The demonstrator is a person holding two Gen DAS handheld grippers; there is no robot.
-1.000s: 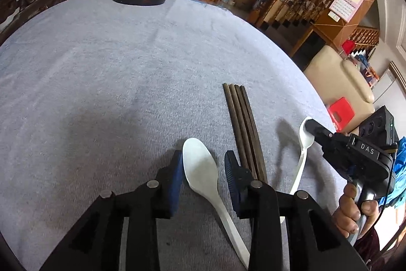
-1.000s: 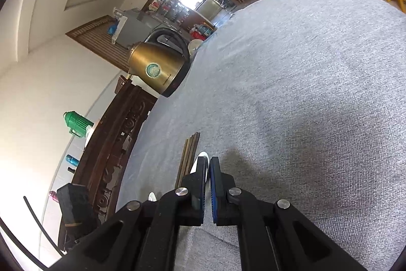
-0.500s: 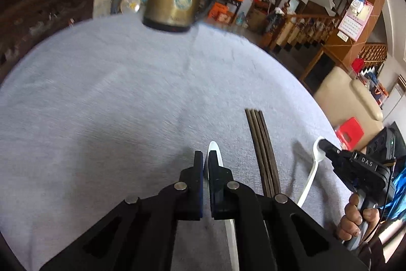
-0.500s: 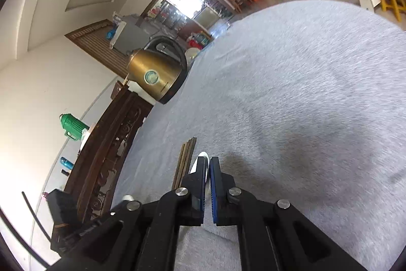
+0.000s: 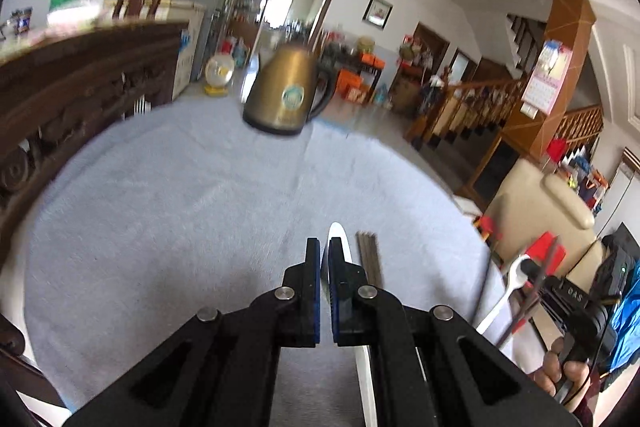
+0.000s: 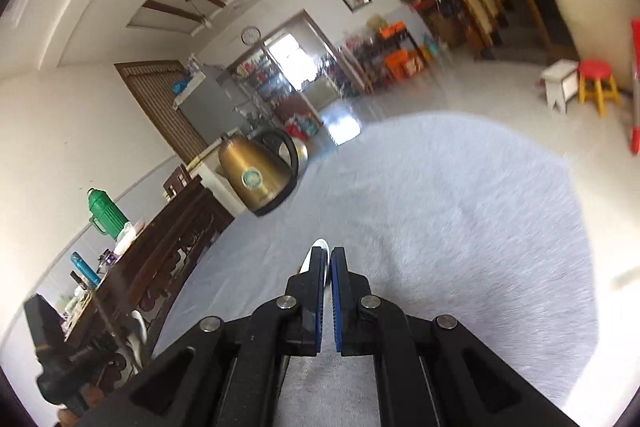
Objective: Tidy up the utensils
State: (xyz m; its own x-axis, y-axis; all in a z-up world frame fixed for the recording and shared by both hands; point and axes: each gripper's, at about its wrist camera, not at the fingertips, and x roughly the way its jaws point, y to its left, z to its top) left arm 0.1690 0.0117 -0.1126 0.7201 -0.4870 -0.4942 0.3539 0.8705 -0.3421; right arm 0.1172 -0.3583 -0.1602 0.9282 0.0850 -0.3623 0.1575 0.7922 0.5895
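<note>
My left gripper (image 5: 325, 247) is shut on a white plastic spoon (image 5: 339, 239), held edge-on above the grey tablecloth (image 5: 180, 211); its handle runs back under the right jaw. Dark wooden chopsticks (image 5: 370, 259) lie on the cloth just to its right. My right gripper (image 6: 327, 255) is shut on a second white spoon (image 6: 314, 257), whose bowl pokes out past the fingertips. In the left wrist view that gripper (image 5: 532, 269) shows at the right with its spoon (image 5: 508, 291). The left gripper (image 6: 60, 355) shows dimly at the lower left of the right wrist view.
A gold electric kettle (image 5: 286, 97) stands at the far edge of the table and also shows in the right wrist view (image 6: 256, 175). A dark carved wooden sideboard (image 5: 60, 91) runs along the left. A beige sofa (image 5: 536, 203) and red stool (image 6: 596, 83) stand beyond the table.
My left gripper shut on the white spoon and lifted it off the cloth, tilting up and away. My right gripper rose with its spoon too; both views now show more of the room.
</note>
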